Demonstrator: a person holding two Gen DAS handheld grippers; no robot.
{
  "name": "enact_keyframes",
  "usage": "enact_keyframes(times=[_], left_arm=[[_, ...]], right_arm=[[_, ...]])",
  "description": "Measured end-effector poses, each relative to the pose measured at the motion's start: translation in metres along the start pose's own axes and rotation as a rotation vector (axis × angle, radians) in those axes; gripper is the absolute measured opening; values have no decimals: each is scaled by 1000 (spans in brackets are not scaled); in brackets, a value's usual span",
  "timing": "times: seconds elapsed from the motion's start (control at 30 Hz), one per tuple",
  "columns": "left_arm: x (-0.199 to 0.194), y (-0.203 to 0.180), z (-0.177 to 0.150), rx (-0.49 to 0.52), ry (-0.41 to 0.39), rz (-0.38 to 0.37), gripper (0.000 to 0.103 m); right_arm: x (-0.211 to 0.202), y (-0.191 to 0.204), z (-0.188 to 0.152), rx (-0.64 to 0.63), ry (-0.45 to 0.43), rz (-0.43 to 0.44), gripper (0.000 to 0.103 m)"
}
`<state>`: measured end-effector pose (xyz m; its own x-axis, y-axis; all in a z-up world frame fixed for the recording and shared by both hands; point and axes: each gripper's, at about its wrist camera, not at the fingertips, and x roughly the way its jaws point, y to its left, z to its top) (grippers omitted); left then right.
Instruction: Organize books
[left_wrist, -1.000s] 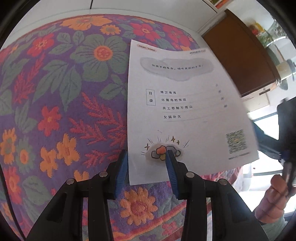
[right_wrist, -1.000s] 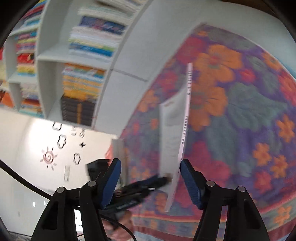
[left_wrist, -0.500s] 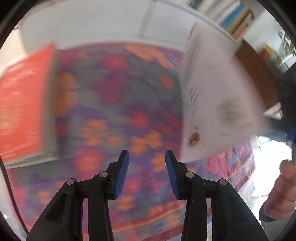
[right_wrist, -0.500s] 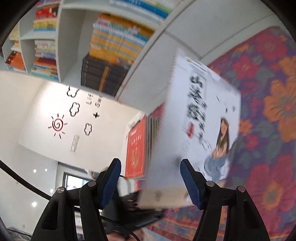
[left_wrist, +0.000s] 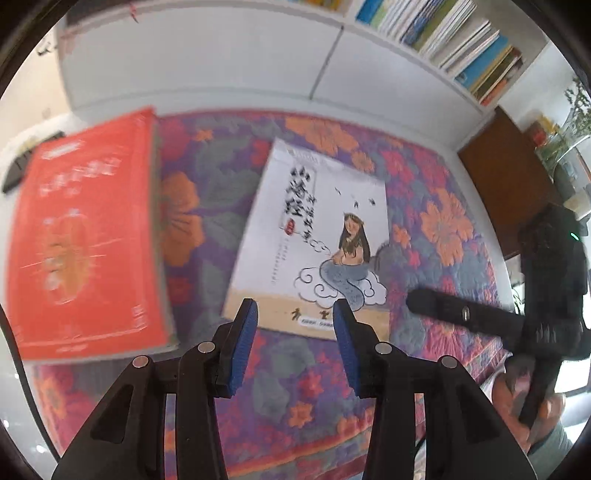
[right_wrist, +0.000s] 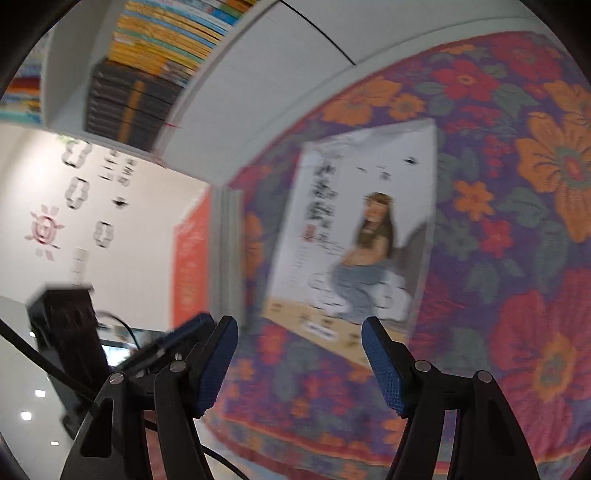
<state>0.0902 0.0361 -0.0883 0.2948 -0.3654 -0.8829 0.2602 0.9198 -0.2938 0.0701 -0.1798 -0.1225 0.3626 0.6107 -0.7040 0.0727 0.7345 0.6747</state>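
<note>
both tools wide open, empty: left tool (left_wrist: 293, 325) & right tool (right_wrist: 299, 341) above white book (left_wrist: 314, 236).

Left gripper (left_wrist: 293, 325): matte black angular finger frames, ribbed blue pads (left_wrist: 243, 347), four round silver screws. Right gripper (right_wrist: 299, 345): identical black frames, textured blue pads (right_wrist: 382, 371), silver screws; a thin black cable (right_wrist: 44, 369) is seen at lower left. Bare skin of the right hand (left_wrist: 543, 406) is seen, blurred.

Daylit and bright throughout. Strong fisheye curvature with black vignette at the corners. Motion blur smears the red book (left_wrist: 85, 236) and the whole right wrist view.
</note>
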Motion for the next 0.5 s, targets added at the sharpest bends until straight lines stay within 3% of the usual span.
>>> enact_keyframes(times=[0.07,0.13,0.23,0.3,0.4,0.5], left_arm=[[21,1,6,-14,47,-14,42],[37,0,11,10,65,41,43],[61,-3,18,48,95,227,44],[67,-7,20,71,93,299,44],[76,-9,19,66,98,293,46],[76,-12,17,95,86,297,46]], right_arm=[[-1,1,-2,-37,-10,-84,68],[-3,0,-5,-62,-17,-137,70],[-3,-3,-8,-91,-25,-197,73],[3,-11,-11,-77,-28,-236,73],[13,-20,-13,-49,-15,-253,72],[18,-23,-14,-66,-10,-291,62]])
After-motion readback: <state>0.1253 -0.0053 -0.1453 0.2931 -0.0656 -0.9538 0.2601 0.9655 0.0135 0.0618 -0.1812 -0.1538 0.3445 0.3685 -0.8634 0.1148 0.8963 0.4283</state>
